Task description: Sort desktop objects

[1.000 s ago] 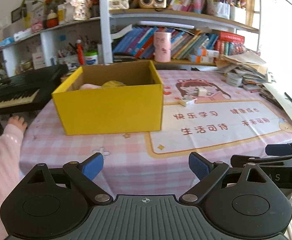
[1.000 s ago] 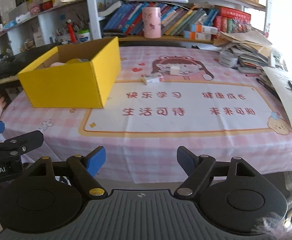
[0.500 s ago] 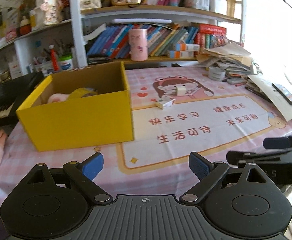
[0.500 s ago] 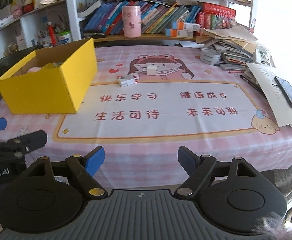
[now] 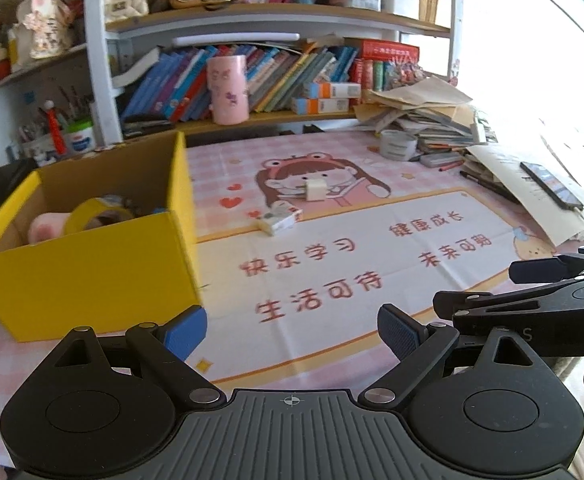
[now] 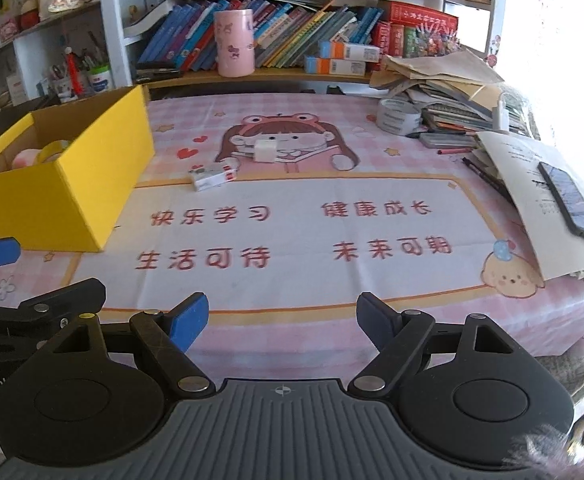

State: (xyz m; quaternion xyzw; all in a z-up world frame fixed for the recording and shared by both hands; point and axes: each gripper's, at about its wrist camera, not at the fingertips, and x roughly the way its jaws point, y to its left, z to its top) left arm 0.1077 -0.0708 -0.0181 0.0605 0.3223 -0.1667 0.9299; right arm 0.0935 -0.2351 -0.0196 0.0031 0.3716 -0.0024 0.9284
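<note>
Box (image 6: 64,184), yellow cardboard, sits at tabletop (image 6: 300,280) left; tape roll (image 5: 92,216) and pink item inside. Small carton (image 6: 212,174) lies right of it, white cube charger (image 6: 264,150) just beyond. Left claw (image 5: 292,330) wide, empty. Right claw (image 6: 282,316) wide, empty.

Your left gripper (image 5: 292,330) and right gripper (image 6: 282,320): black linkage arms, silver pivot screws, blue pads, ribbed grey housing.
</note>
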